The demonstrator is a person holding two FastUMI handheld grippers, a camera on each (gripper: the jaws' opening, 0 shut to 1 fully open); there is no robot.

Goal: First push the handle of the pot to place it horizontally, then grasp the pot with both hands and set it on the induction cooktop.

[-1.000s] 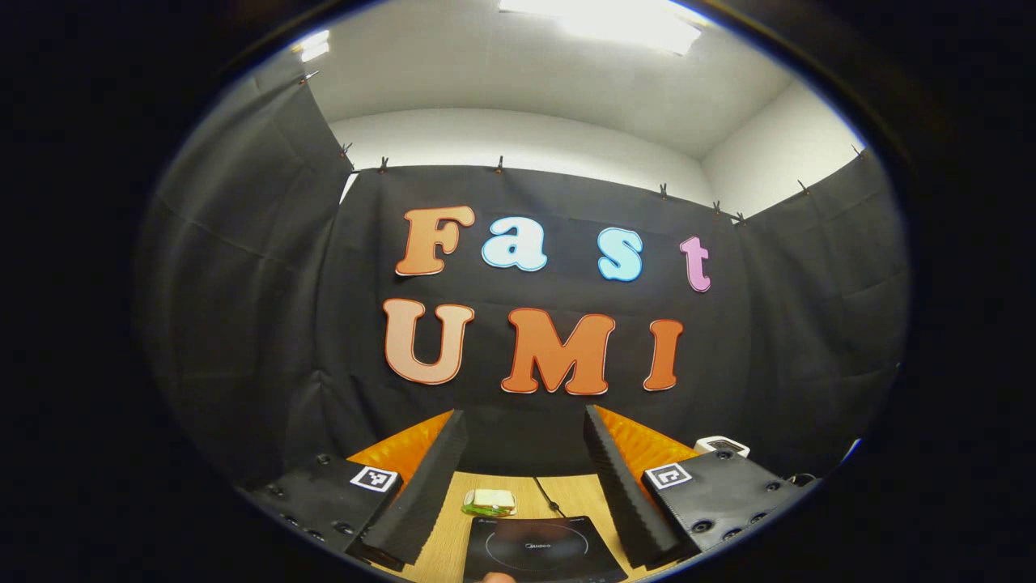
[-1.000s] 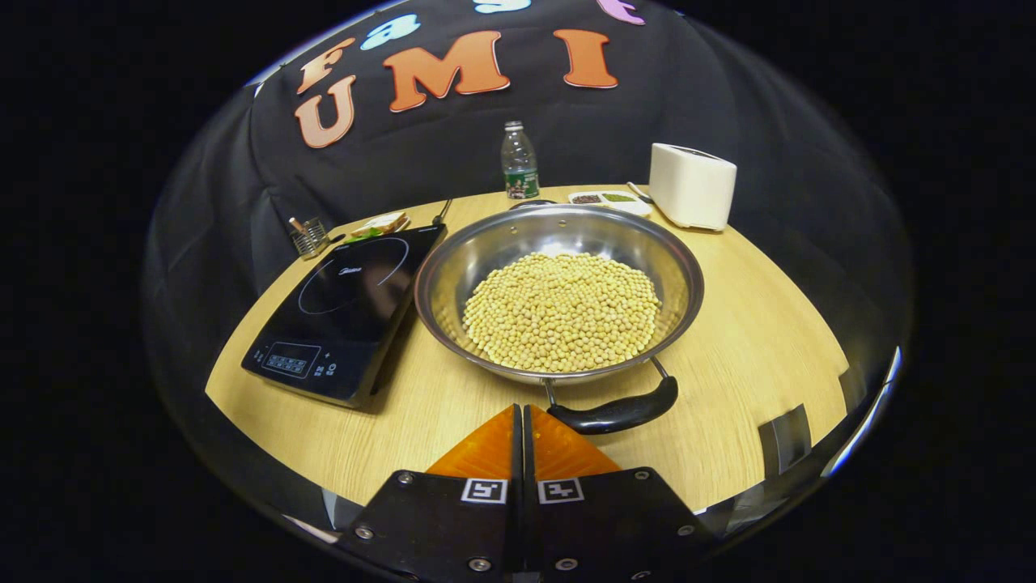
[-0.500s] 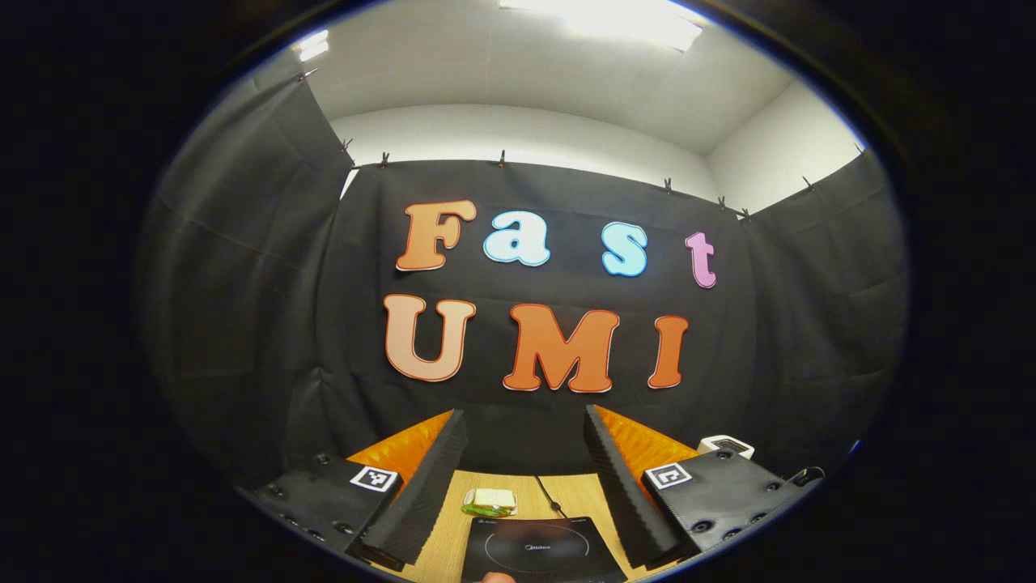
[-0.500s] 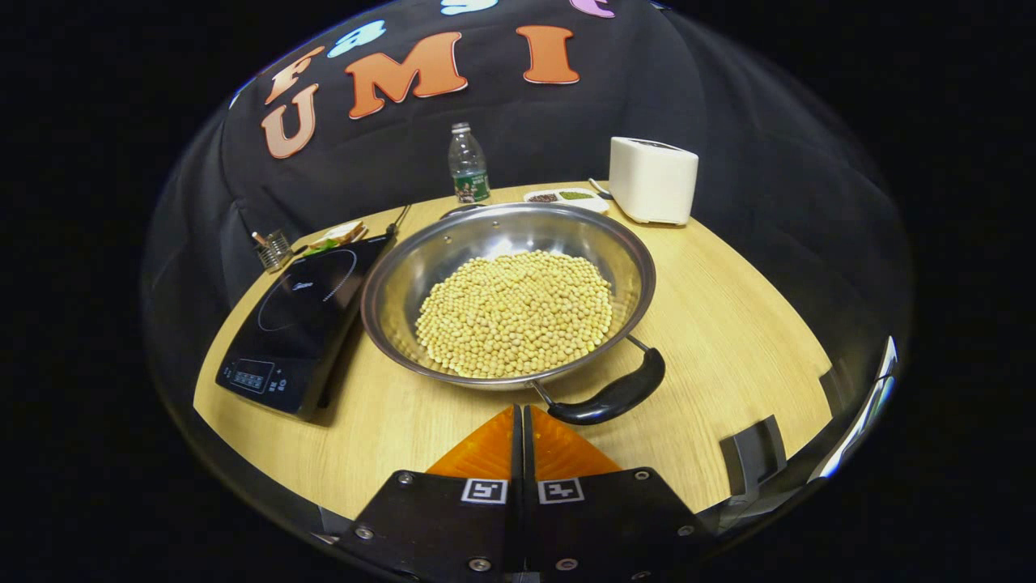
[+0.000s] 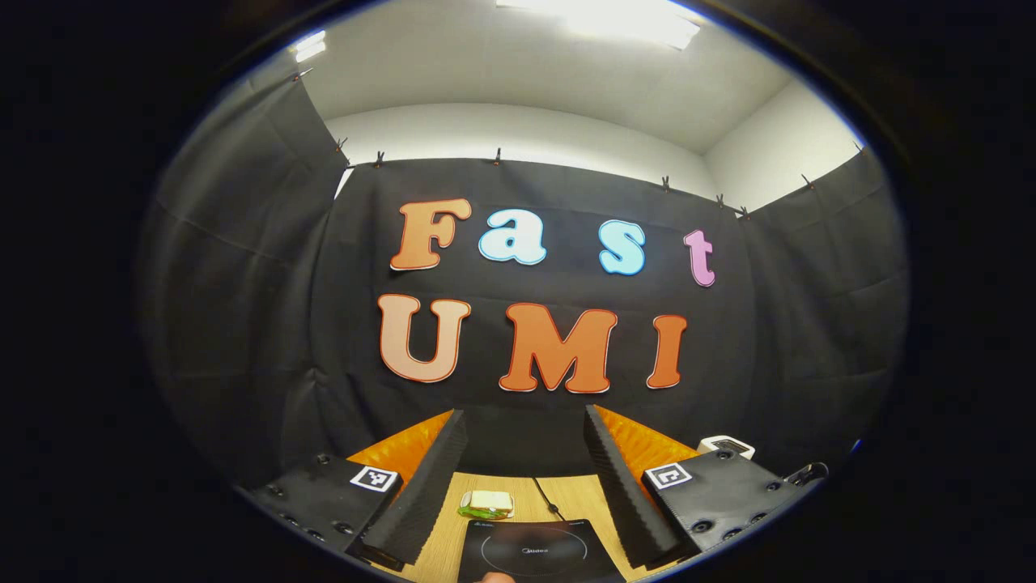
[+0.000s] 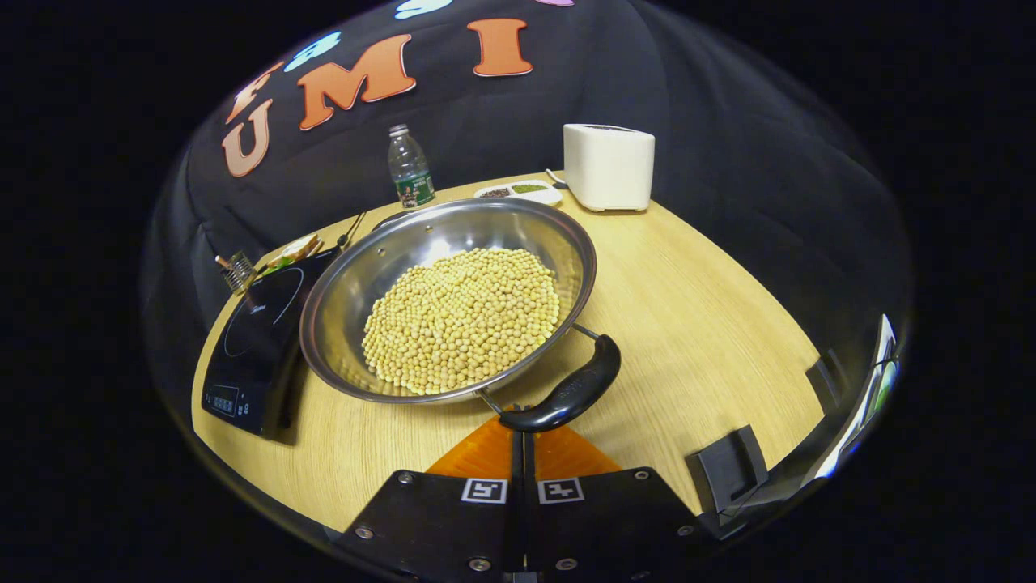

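In the right gripper view, the right gripper (image 6: pixel 522 433) sits low over the near edge of the wooden table (image 6: pixel 712 324) with its two fingers pressed together, no gap between them. Their tips meet the near end of the pot's black handle (image 6: pixel 566 393); the handle overlaps the tips, so they are at it or just under it, though actual contact cannot be told for certain. The handle runs aslant, from beside the fingertips up and to the right, joined to the pot by two thin metal stubs.

The pot (image 6: pixel 449 300), a wide steel pan, stands on the table just beyond the fingers and somewhat to their left. It holds a heap of pale yellow beans (image 6: pixel 461 320). The induction cooktop (image 6: pixel 255 340) lies to the left of the pot, so close that the pot's rim overlaps its right edge in this view. At the far side of the table stand a plastic bottle (image 6: pixel 409 166), a white toaster (image 6: pixel 609 166) and a small divided dish (image 6: pixel 520 192) between them.

In the left gripper view, the left gripper (image 5: pixel 522 478) is held up, facing the booth wall, its fingers spread wide apart with nothing between them. Below, between the fingers, show the far part of the induction cooktop (image 5: pixel 538 551) and a sandwich (image 5: pixel 486 504) beyond it.
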